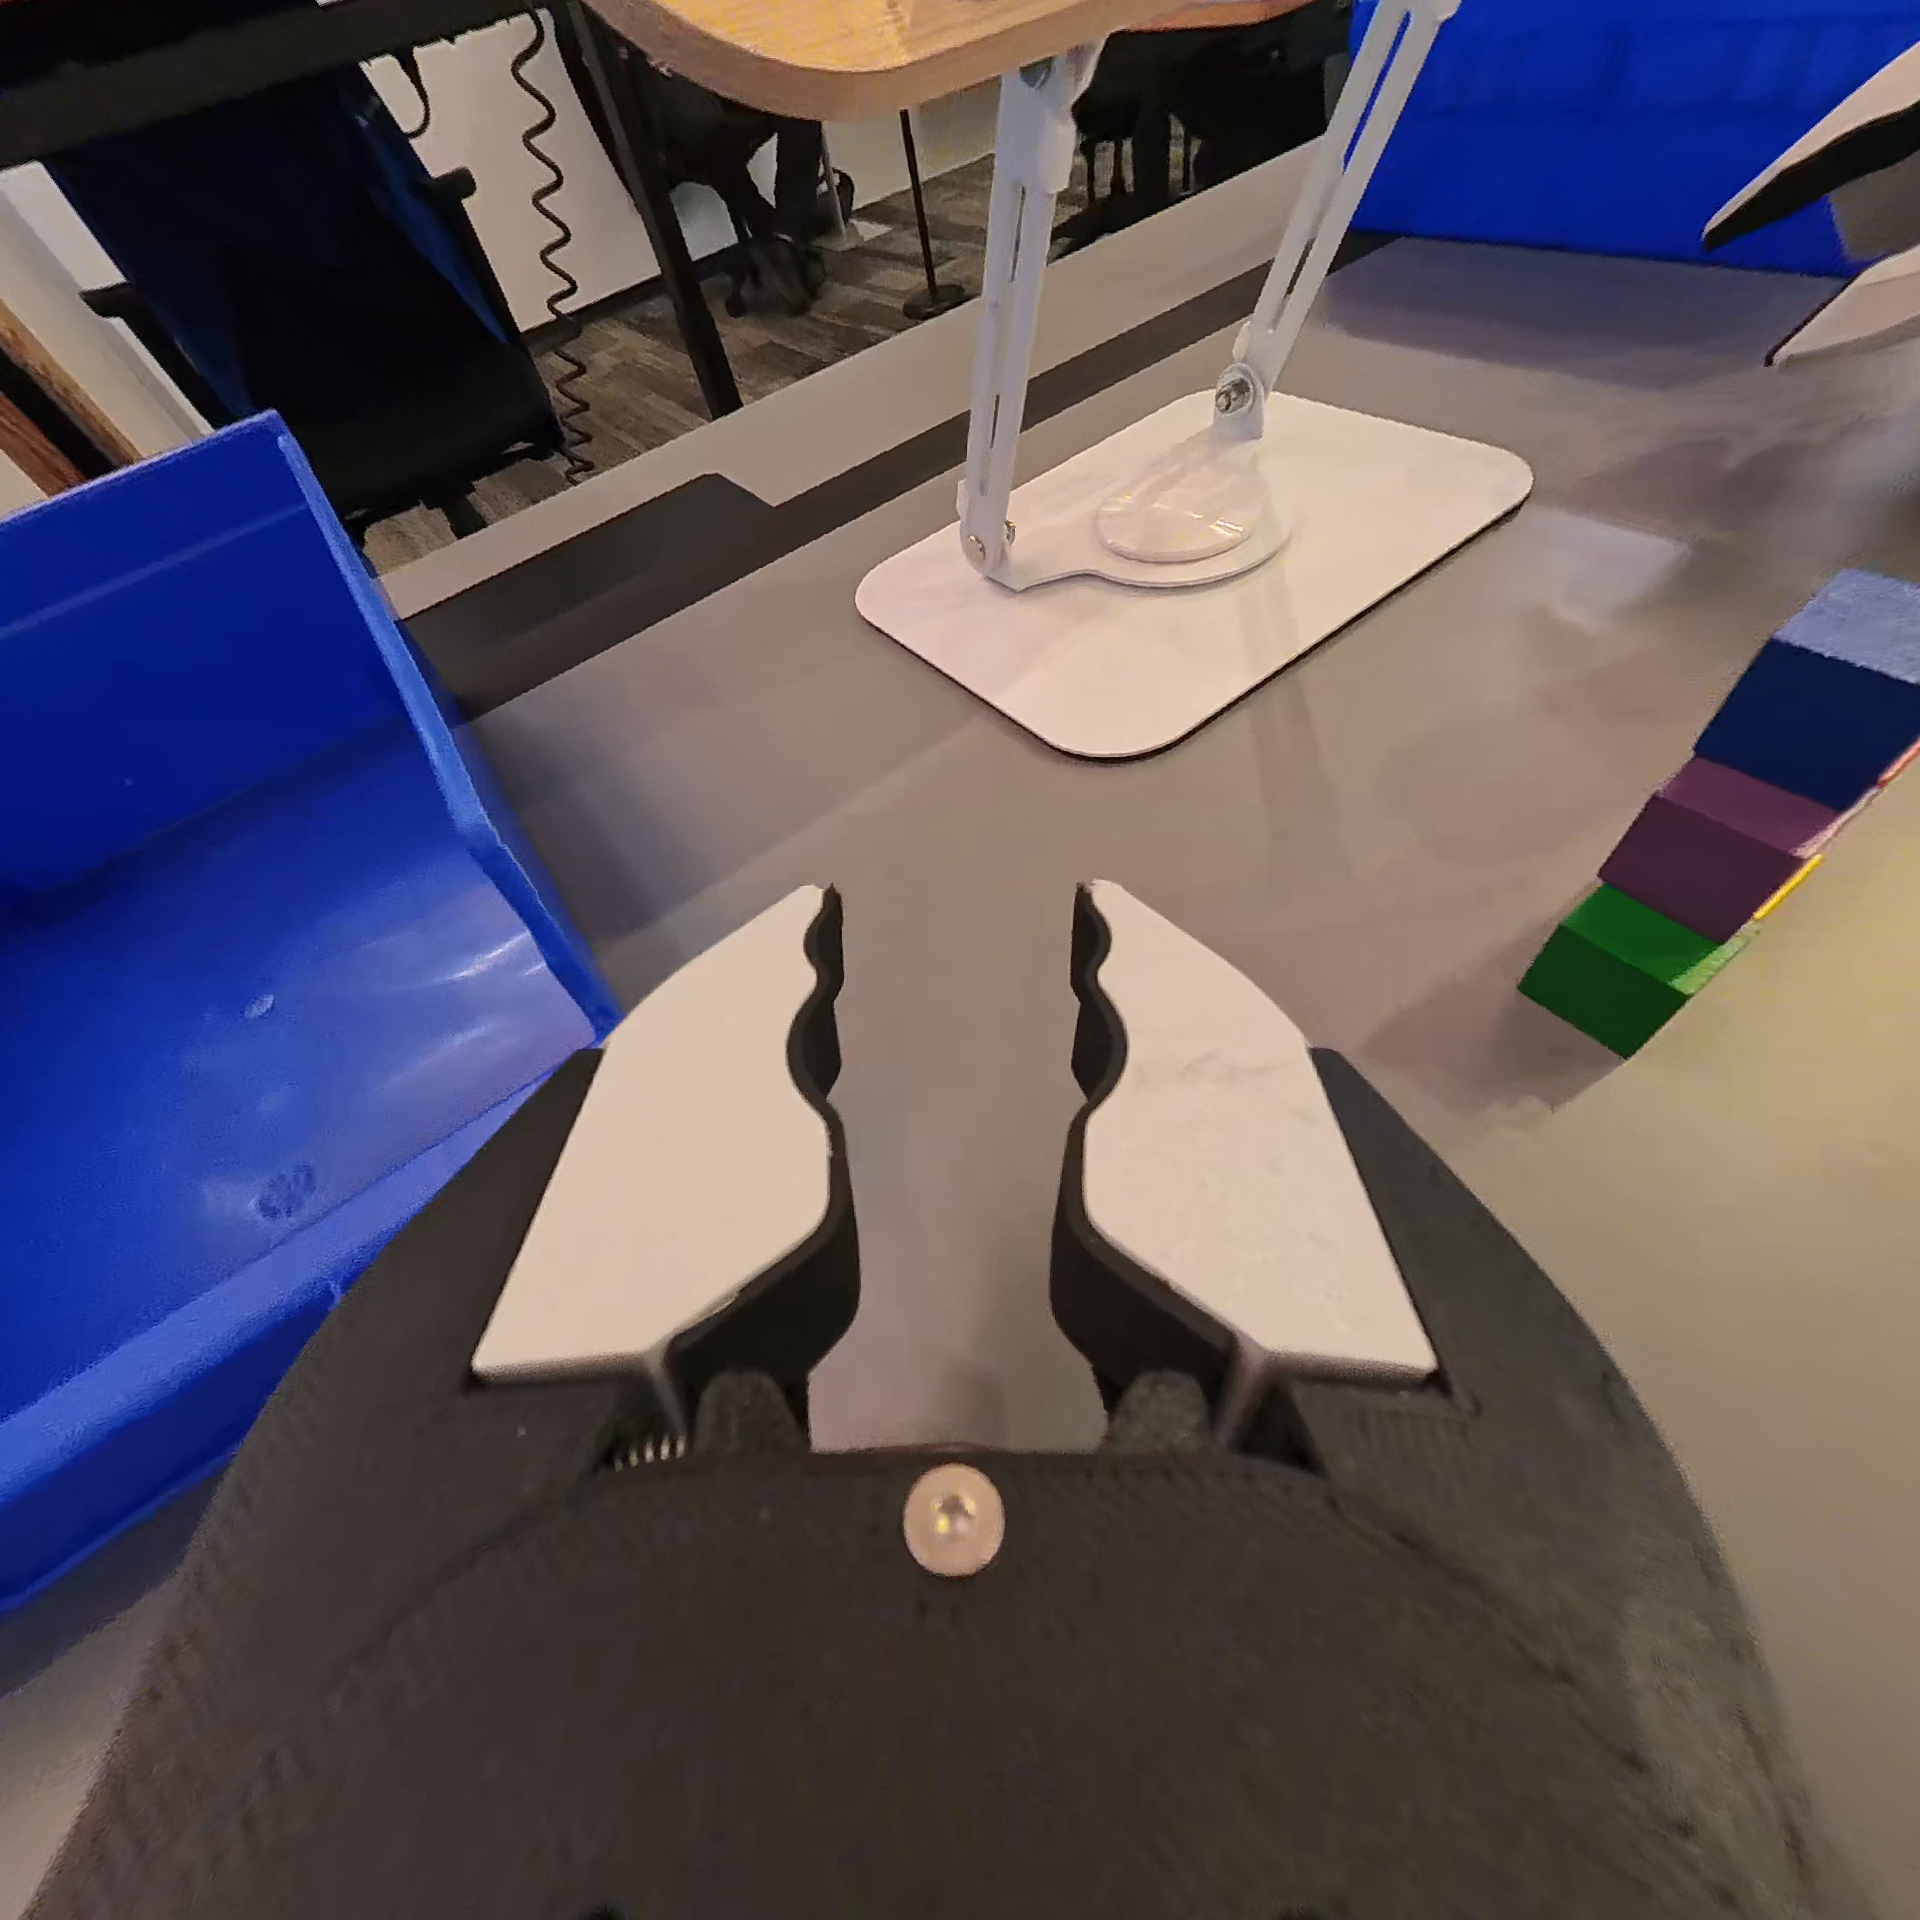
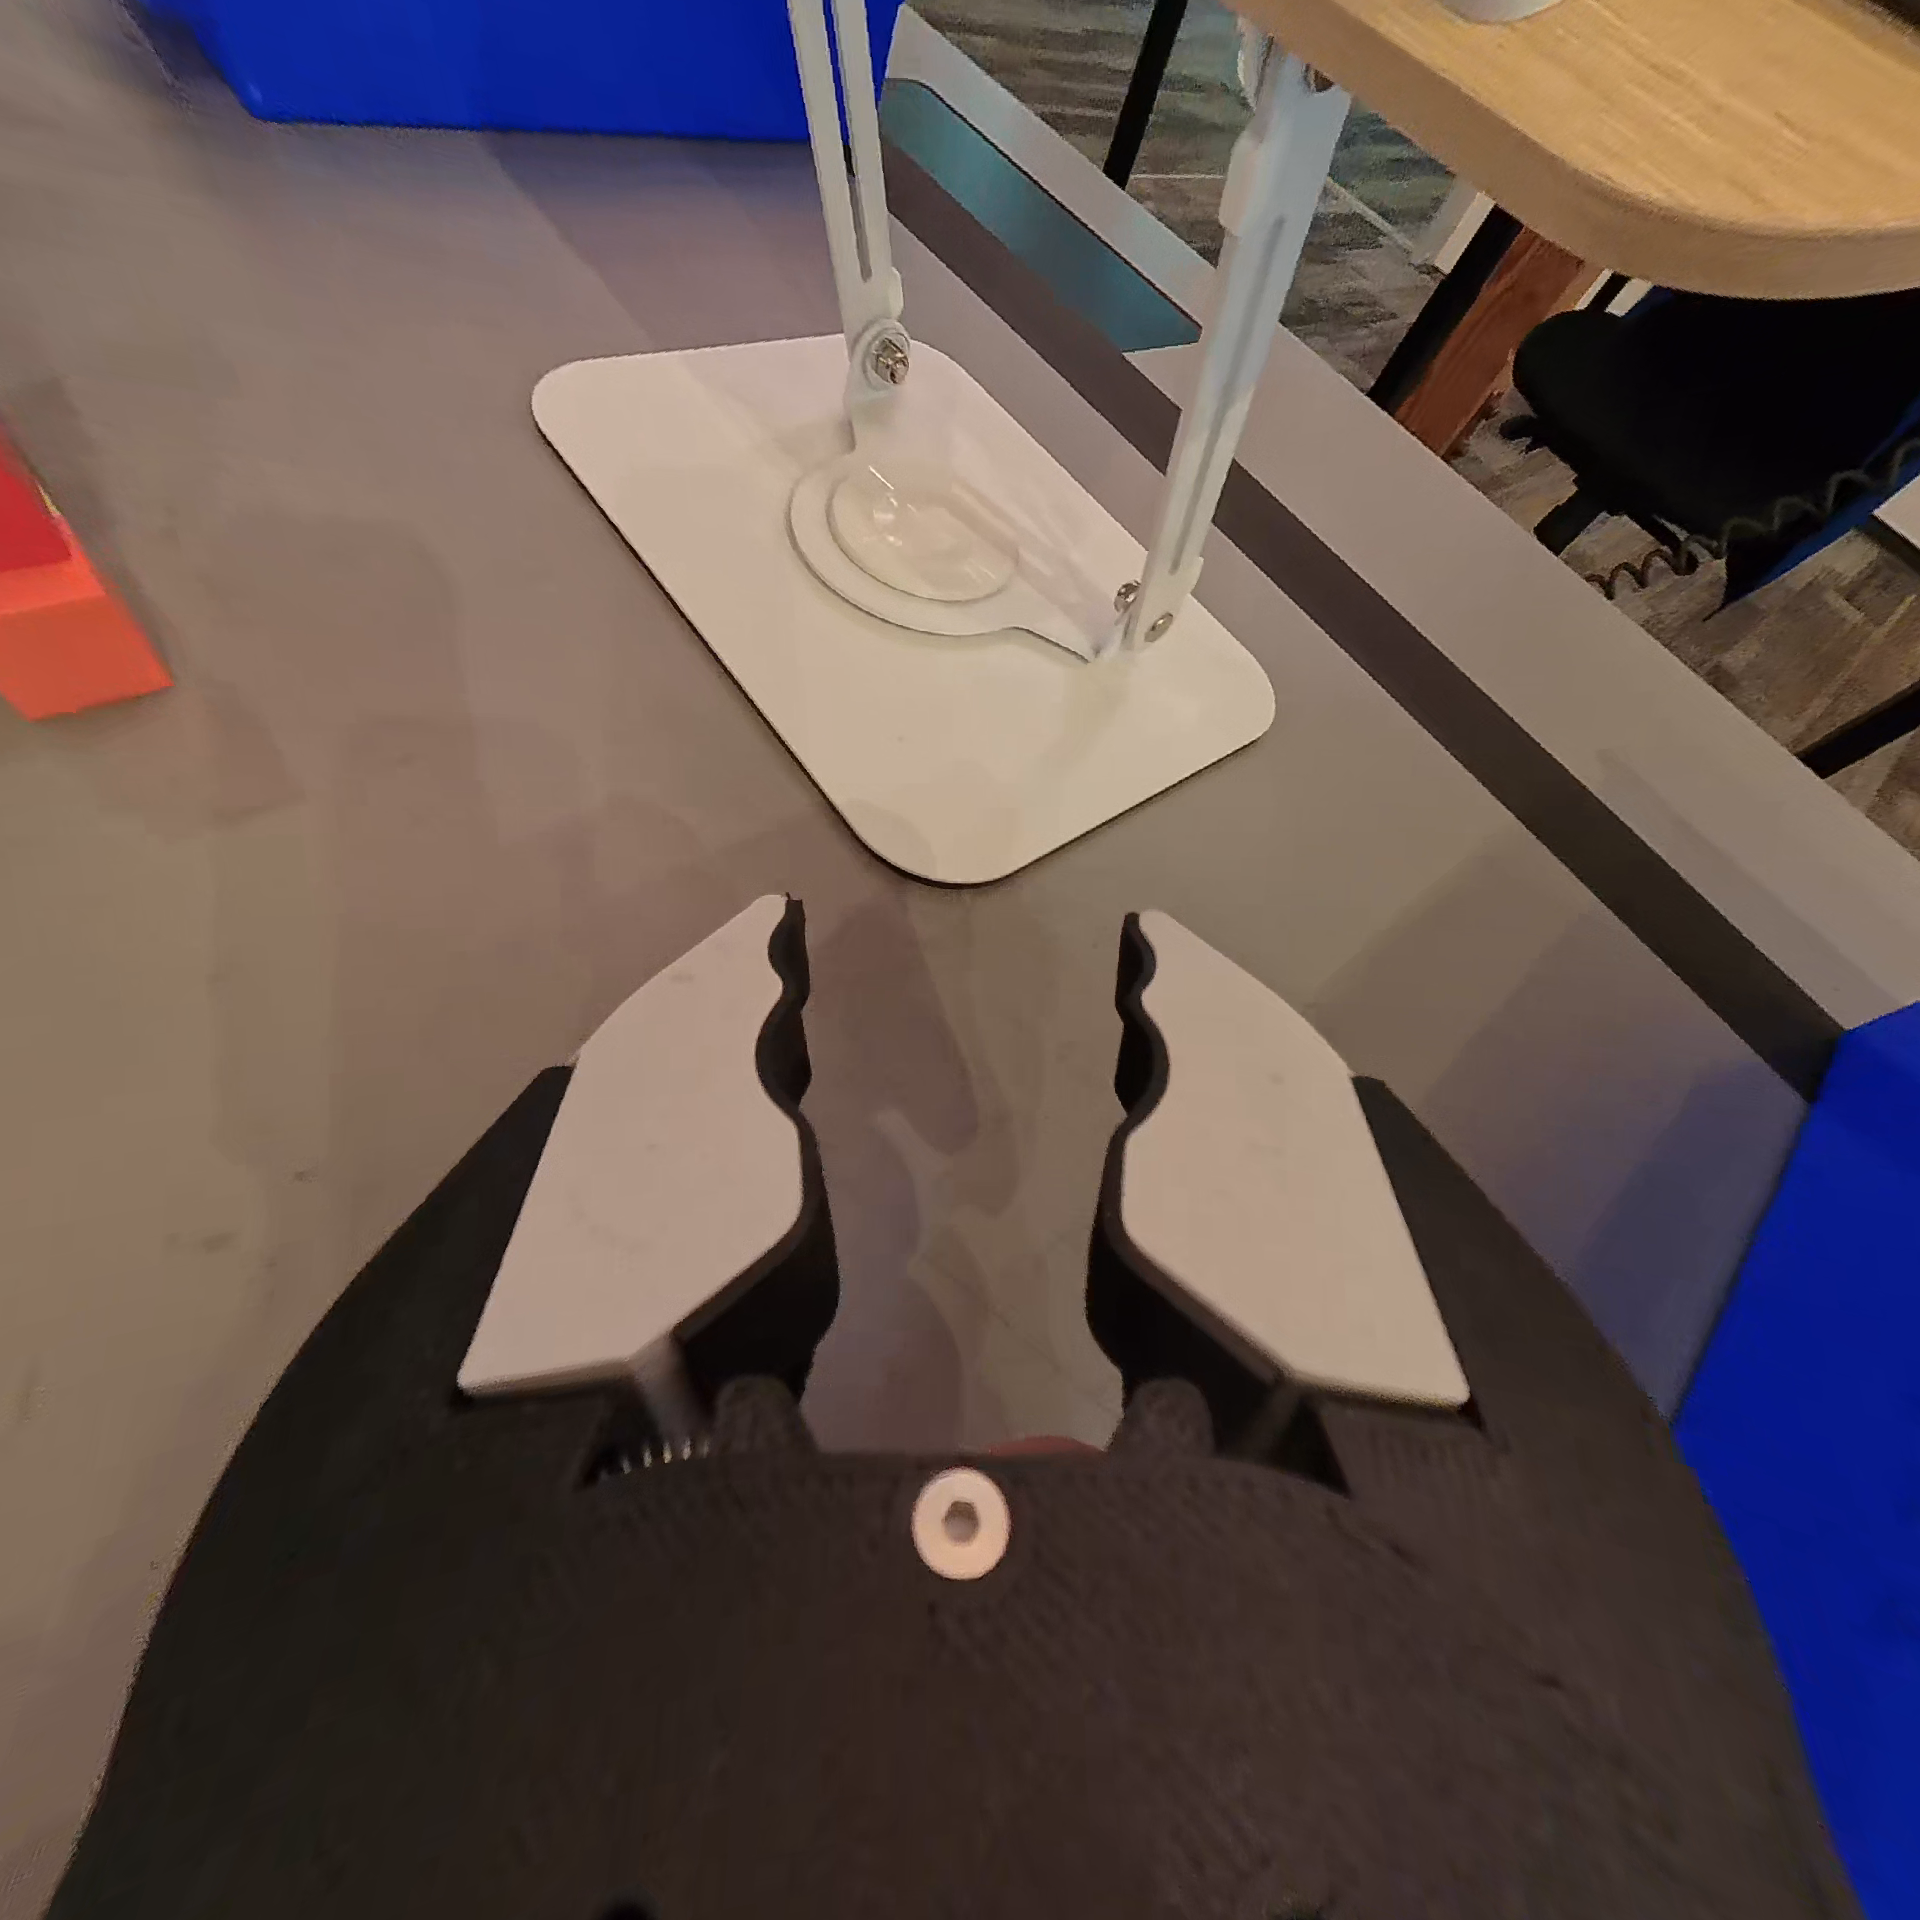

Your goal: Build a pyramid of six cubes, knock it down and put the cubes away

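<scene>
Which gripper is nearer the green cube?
Left, probably. The green cube sits just right of the open left gripper. The right gripper view shows no green cube, only red-orange blocks far left.

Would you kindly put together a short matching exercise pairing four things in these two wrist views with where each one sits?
Things:
1. green cube
2. dark blue cube
3. white stand base
4. blue bin

Places:
A. top of the visible staircase of cubes
B. left of the left gripper
C. bottom step of the staircase
D. on the grey table, ahead of both grippers

Pairs: 1-C, 2-A, 3-D, 4-B
</scene>
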The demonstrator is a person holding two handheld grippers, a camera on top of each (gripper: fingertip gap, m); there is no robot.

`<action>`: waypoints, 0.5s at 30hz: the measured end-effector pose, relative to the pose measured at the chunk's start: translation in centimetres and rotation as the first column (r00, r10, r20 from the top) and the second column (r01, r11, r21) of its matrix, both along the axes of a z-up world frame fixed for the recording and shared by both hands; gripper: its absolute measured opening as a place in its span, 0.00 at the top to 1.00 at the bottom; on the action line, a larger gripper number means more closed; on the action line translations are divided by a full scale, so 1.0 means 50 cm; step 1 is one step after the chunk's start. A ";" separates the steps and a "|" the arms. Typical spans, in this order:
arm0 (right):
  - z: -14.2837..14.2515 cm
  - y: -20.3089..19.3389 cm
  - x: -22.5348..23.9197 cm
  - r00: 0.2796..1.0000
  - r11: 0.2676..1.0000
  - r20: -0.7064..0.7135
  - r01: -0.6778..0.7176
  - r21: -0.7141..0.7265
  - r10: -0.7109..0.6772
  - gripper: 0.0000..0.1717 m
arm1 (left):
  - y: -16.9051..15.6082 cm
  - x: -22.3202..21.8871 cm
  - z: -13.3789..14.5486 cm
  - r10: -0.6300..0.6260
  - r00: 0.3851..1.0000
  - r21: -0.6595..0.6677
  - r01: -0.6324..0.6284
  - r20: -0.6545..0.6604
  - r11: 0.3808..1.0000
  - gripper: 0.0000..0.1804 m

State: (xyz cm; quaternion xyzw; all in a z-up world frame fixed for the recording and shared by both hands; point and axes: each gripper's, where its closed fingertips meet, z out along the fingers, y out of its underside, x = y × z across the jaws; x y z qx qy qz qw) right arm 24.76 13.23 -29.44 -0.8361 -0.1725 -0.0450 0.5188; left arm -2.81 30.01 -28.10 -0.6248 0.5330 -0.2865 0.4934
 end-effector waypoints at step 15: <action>0.004 -0.015 0.026 0.996 0.999 -0.081 0.047 0.024 -0.045 0.66 | -0.003 0.013 -0.020 -0.048 0.995 0.100 0.057 -0.093 0.993 0.76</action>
